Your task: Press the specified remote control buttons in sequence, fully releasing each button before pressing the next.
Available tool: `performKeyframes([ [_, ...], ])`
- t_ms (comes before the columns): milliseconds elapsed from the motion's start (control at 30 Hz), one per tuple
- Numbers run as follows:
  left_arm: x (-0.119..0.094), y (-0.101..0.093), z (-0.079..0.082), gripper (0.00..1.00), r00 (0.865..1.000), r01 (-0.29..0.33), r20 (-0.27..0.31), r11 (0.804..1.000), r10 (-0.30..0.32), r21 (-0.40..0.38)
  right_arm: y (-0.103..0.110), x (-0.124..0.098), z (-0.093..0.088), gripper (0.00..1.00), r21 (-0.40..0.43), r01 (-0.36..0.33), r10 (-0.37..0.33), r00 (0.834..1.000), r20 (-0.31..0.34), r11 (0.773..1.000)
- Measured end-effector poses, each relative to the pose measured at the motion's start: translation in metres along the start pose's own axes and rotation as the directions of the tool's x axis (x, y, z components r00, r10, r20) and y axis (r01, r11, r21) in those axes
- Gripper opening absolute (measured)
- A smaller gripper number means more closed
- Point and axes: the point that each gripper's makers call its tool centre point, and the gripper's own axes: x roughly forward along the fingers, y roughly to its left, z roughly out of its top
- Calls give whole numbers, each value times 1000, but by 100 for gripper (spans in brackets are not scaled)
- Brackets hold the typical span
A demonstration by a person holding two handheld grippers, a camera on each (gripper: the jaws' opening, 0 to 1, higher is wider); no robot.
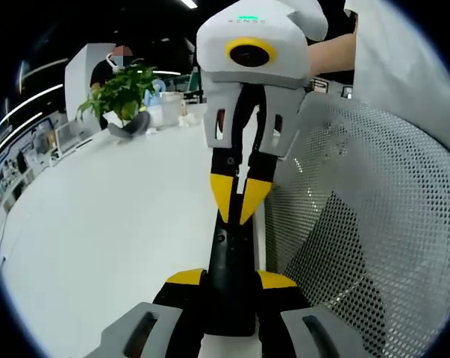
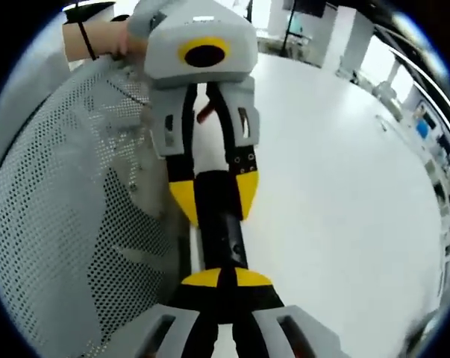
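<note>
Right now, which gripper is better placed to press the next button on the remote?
Right. The right gripper has its tips closed and aimed at the face of the remote. The left gripper is clamped around the remote's sides, so it is busy holding.

The remote control is a slim black bar, held off the white table, lying lengthwise along the left gripper view between that gripper's yellow-tipped jaws, which clamp its near end from both sides. Its far end meets the closed yellow tips of the opposite gripper, which touch its top face. In the right gripper view the same remote runs away up the frame, its far end sitting between yellow jaws there. Buttons are too dark to make out.
</note>
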Motion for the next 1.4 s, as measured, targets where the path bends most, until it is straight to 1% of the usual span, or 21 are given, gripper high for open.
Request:
performKeyframes([
  [67,0,0,0,25,1000,0,0,1000,0,0,1,0,1,1,-53,22,-19,999,45,998],
  [167,0,0,0,25,1000,0,0,1000,0,0,2,-1,0,1,-59,34,-29,997,70,998],
  [267,0,0,0,25,1000,0,0,1000,0,0,2,-1,1,1,-89,42,-35,996,82,995],
  [300,0,0,0,25,1000,0,0,1000,0,0,1,-1,2,1,-142,49,-38,996,82,989],
  [367,0,0,0,25,1000,-1,0,1000,1,0,3,0,2,1,-165,53,-41,996,76,985],
  [567,1,1,0,25,1000,0,0,1000,0,0,1,0,4,1,-166,56,-44,996,74,984],
  [667,1,1,0,25,1000,-1,0,1000,1,-1,2,3,9,0,-168,56,-43,996,85,984],
  [733,1,1,0,25,1000,-1,0,1000,1,-1,1,5,13,0,-184,62,-49,996,76,981],
  [800,1,1,0,25,1000,-1,0,1000,1,-1,1,5,12,0,-194,60,-49,997,59,979],
  [867,1,1,0,25,1000,-1,1,1000,1,-1,1,4,11,0,-191,61,-50,997,61,980],
  [1000,1,1,0,25,1000,-1,0,1000,1,0,0,4,10,0,-156,60,-48,996,75,986],
  [1167,1,0,0,25,1000,-1,0,1000,1,1,2,3,10,0,-169,64,-55,997,59,984],
  [1400,0,0,0,25,1000,0,2,1000,0,0,5,2,7,0,-145,62,-54,997,62,987],
])
